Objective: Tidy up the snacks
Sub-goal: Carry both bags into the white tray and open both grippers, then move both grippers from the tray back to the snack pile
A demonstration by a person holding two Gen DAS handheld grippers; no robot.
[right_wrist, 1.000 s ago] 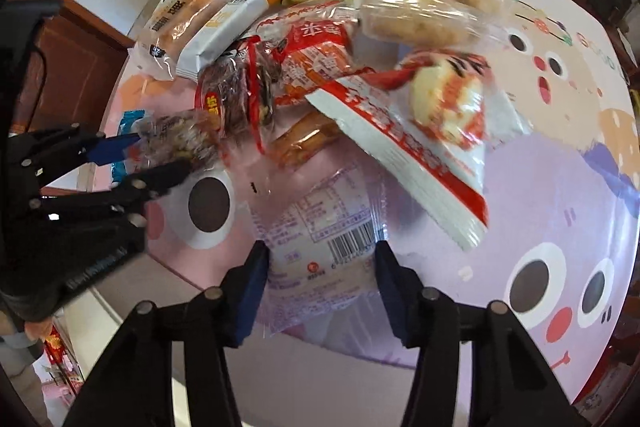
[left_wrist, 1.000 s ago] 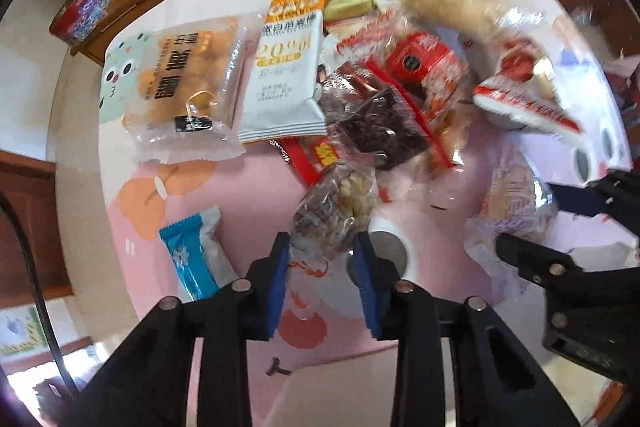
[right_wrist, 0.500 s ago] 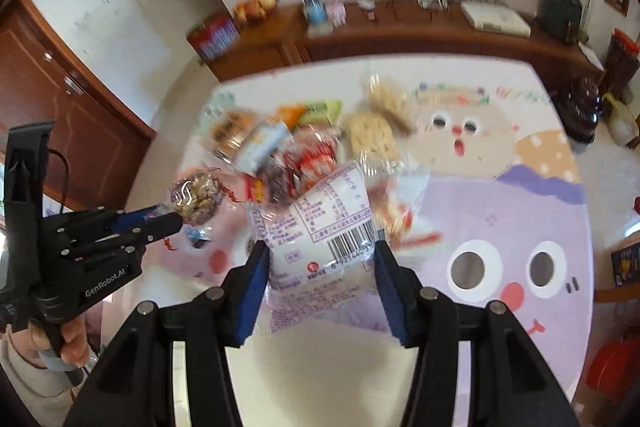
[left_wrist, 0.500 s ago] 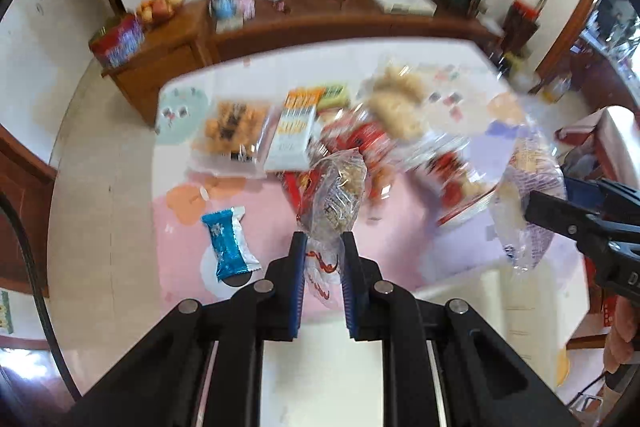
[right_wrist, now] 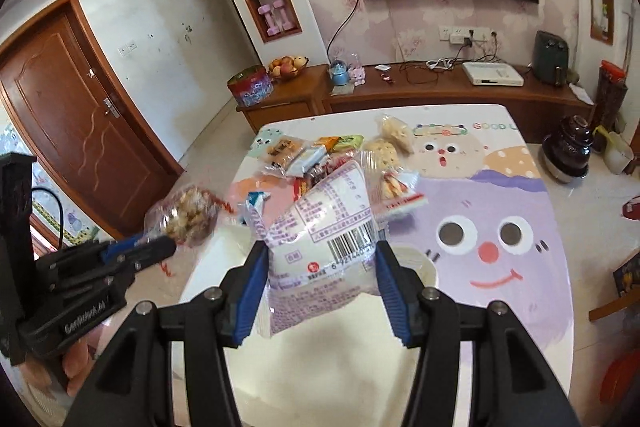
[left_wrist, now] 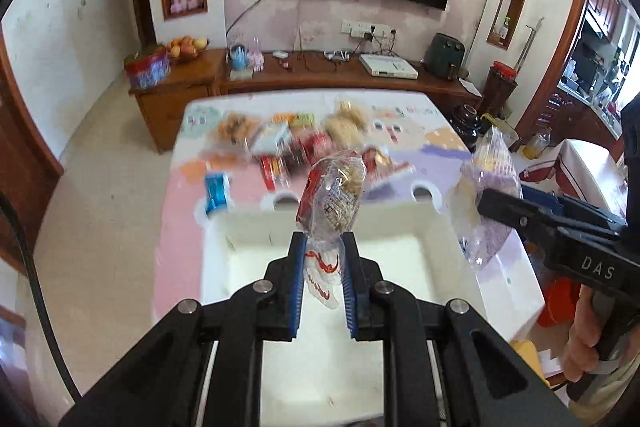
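A tabletop (right_wrist: 560, 211) with a cartoon-face cloth fills the middle of the room. At its near edge sits a white bin (left_wrist: 504, 291), and farther back lies a heap of snack packets (right_wrist: 320, 155). Above the bin, the right tongs (right_wrist: 320, 269) are clamped on a pale purple-printed bag (right_wrist: 324, 227) with a barcode. Beside them, the left tongs (left_wrist: 323, 267) are pinched together on the clear tail of a small packet of nutty snacks (left_wrist: 334, 195), also held over the bin.

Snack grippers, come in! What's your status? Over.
Left gripper shut on nut snack bag. Right gripper shut on barcode packet. Both above white bin, nothing blocking.
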